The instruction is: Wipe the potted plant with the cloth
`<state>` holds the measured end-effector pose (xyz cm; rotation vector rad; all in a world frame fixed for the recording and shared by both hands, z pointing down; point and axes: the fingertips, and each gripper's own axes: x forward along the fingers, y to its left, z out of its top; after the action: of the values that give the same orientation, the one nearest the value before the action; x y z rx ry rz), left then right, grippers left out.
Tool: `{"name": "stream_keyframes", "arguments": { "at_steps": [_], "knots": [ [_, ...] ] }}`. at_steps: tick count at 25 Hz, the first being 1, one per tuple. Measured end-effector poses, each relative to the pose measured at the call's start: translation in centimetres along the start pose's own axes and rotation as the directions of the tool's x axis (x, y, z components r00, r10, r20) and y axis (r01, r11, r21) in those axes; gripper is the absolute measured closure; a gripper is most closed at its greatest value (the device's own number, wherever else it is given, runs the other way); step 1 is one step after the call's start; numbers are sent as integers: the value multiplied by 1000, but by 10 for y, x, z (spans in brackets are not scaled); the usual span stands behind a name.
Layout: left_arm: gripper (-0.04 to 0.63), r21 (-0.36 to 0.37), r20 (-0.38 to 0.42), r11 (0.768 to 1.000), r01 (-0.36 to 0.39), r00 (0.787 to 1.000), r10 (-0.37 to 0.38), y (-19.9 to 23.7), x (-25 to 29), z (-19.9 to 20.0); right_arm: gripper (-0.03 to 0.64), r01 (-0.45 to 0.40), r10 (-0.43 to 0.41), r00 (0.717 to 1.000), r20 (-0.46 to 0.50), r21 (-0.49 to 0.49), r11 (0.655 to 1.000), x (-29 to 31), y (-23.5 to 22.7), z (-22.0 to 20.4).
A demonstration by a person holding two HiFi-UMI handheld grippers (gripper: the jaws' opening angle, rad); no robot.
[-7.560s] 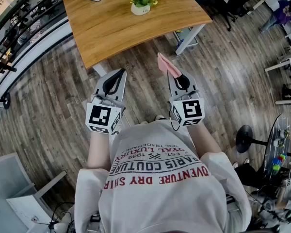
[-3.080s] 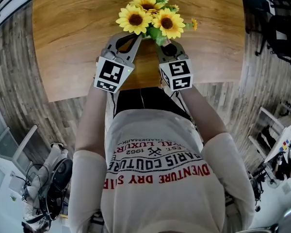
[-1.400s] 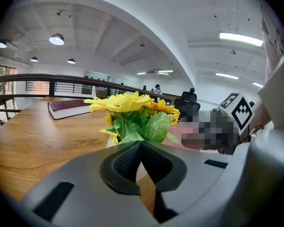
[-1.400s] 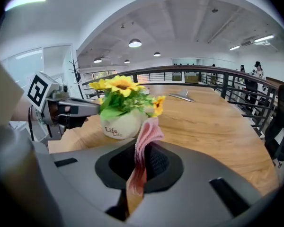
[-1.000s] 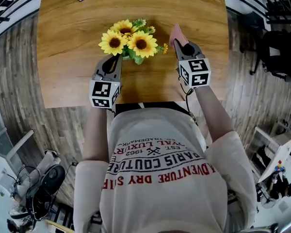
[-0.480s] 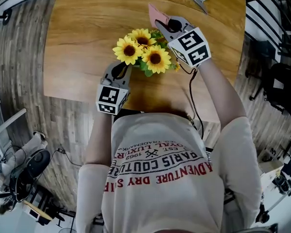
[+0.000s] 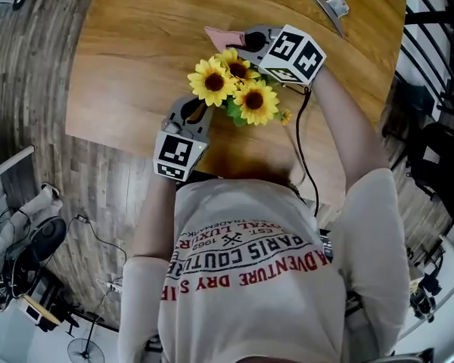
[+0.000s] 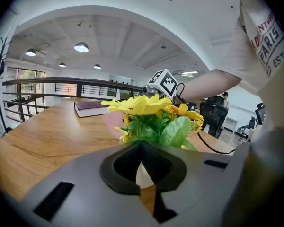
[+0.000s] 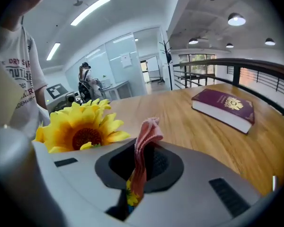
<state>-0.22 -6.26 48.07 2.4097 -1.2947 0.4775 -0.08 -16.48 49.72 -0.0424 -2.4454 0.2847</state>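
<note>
An open-plan office: office chair (image 8: 210,112), glass partitions (image 9: 126,63), strip ceiling lights (image 9: 90,9), large wooden table (image 7: 129,66)

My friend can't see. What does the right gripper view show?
The right gripper pinches a pink cloth. A yellow sunflower is close on the left; a dark red book lies on the wooden table at right.

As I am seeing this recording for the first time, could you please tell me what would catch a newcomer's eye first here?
The bright yellow sunflowers at the middle of the wooden table catch the eye first. On their far side the right gripper is shut on a pink cloth, while the left gripper, shut and empty, sits at their near side.
</note>
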Motion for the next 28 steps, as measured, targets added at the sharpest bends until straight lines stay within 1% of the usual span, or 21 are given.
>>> {"name": "stream_keyframes", "arguments": {
  "at_steps": [3, 6, 9, 13, 16, 24, 28],
  "knots": [
    [580, 11, -6, 1000, -1, 1000, 1, 1, 2, 2, 580, -101, 101, 993, -55, 12, 995, 2, 11, -11],
    [580, 31, -14, 1000, 3, 1000, -3, 0, 4, 5, 580, -166, 167, 981, -95, 18, 986, -2, 21, -22],
    [580, 28, -20, 1000, 4, 1000, -4, 0, 8, 5, 580, -213, 216, 969, -120, 34, 976, -4, 29, -34],
    [580, 21, -33, 1000, 0, 999, 1, 1, 10, 5, 581, -232, 238, 962, -132, 58, 971, -6, 32, -41],
    [580, 33, -35, 999, -8, 999, 9, 0, 11, 5, 581, -238, 244, 957, -156, 55, 970, -10, 33, -45],
    [580, 38, -40, 999, -21, 999, 22, 0, 14, 4, 581, -210, 224, 954, -197, 89, 974, -23, 38, -61],
    [580, 48, -51, 999, -23, 998, 26, -2, 18, 5, 581, -210, 229, 955, -187, 115, 971, -33, 42, -71]
  ]
}}
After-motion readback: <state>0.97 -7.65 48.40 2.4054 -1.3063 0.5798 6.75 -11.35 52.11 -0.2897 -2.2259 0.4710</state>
